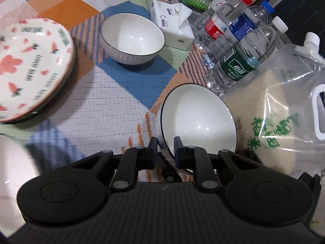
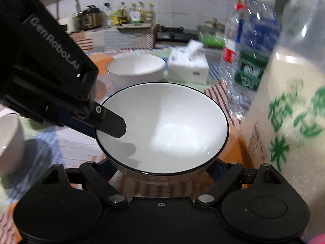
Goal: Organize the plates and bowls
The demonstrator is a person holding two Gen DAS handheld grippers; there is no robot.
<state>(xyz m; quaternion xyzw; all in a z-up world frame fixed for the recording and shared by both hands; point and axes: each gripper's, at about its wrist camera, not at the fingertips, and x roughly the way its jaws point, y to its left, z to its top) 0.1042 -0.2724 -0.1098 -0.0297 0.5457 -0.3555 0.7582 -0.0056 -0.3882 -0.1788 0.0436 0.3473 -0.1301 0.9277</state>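
Patchwork tablecloth (image 1: pixel 91 105) bears stacked "HAPPY BEAR" carrot plates (image 1: pixel 30 65); left "GenRobot.AI" gripper (image 1: pixel 165 142) pinches the black-rimmed white bowl (image 1: pixel 197 120); right gripper (image 2: pixel 162 162) spread wide around it.

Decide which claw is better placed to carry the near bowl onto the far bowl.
Left. The left claw already pinches the near bowl's rim; the right claw's fingers are hidden below that bowl.

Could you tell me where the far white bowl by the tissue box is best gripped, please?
Take the far bowl by its thin rim, one finger inside and one outside, from the near side. It stands upright and open, and the tissue box crowds its far right side.
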